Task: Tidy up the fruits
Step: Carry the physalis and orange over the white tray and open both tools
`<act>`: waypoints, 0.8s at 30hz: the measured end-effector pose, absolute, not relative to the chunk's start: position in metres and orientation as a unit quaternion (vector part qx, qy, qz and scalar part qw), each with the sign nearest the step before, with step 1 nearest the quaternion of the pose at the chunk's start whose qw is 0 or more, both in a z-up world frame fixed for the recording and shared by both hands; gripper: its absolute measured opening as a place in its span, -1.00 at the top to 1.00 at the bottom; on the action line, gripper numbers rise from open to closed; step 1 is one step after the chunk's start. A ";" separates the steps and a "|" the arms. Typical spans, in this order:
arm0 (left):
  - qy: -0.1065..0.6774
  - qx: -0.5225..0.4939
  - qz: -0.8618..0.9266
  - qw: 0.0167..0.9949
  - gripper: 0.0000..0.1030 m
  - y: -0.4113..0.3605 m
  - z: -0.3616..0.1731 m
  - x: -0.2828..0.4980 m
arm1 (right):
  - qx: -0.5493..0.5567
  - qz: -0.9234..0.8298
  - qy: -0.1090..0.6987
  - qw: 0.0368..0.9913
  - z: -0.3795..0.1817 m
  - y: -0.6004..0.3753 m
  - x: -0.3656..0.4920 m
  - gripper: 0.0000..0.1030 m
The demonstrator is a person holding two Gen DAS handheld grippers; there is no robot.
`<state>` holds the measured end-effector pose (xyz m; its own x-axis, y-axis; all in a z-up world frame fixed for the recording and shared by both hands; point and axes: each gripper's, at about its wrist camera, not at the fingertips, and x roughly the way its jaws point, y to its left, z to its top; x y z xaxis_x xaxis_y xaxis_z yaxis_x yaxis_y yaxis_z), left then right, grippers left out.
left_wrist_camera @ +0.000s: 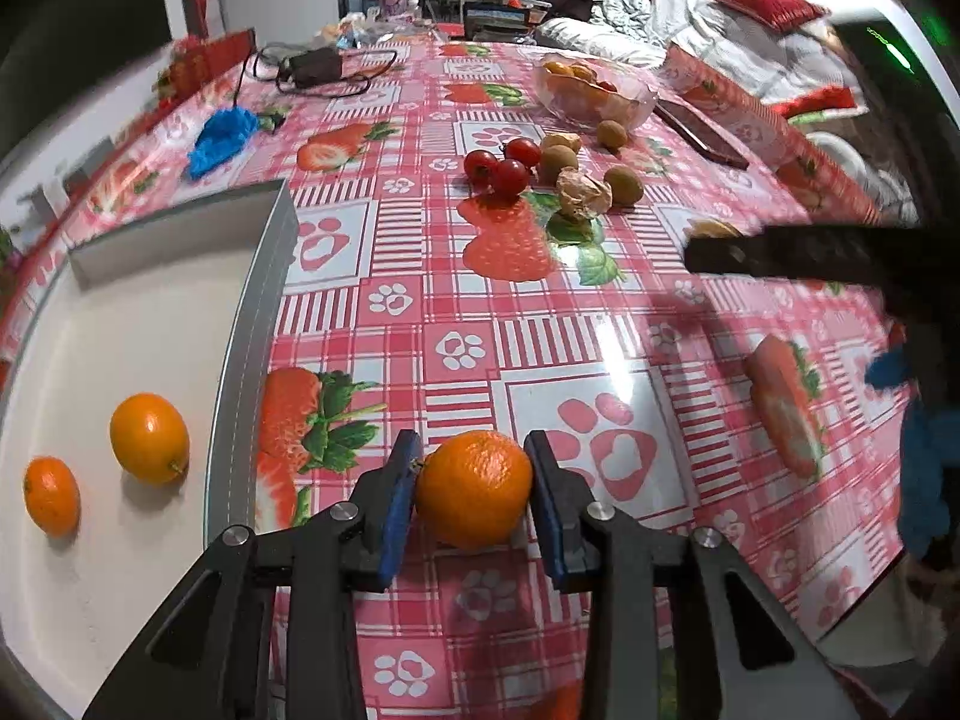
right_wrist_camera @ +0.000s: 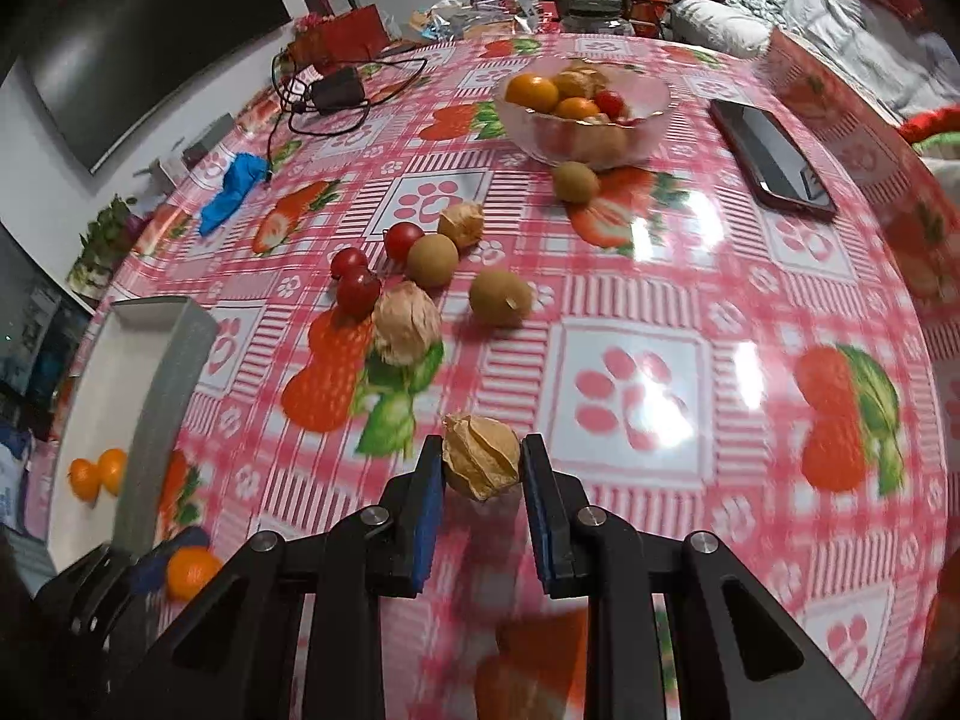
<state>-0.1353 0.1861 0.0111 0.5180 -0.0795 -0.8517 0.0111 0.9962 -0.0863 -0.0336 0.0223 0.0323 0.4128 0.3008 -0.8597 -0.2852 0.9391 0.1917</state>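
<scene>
The left gripper (left_wrist_camera: 473,498) is clenched on a small orange (left_wrist_camera: 474,487), just right of the white tray (left_wrist_camera: 240,360) that already holds two oranges (left_wrist_camera: 149,438). I judge the step in hand is carrying it left over the tray's wall; lift clear of the rim and lower it beside the pair before letting go. The right gripper (right_wrist_camera: 482,474) pinches a husked physalis (right_wrist_camera: 480,463) between its pads. Farther off lie cherry tomatoes (right_wrist_camera: 358,293) and longans (right_wrist_camera: 501,298), then the glass bowl (right_wrist_camera: 651,120).
</scene>
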 end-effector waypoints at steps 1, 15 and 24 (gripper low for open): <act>0.494 -0.049 -0.031 0.868 0.27 0.189 0.012 -0.136 | 0.010 0.175 0.512 0.841 0.035 0.019 -0.038 0.48; 0.464 -0.084 -0.014 0.882 0.27 0.220 0.061 -0.163 | 0.026 0.199 0.488 0.850 0.061 0.016 -0.079 0.48; 0.451 -0.085 -0.002 0.889 0.27 0.246 0.078 -0.177 | 0.011 0.214 0.474 0.854 0.081 0.038 -0.093 0.48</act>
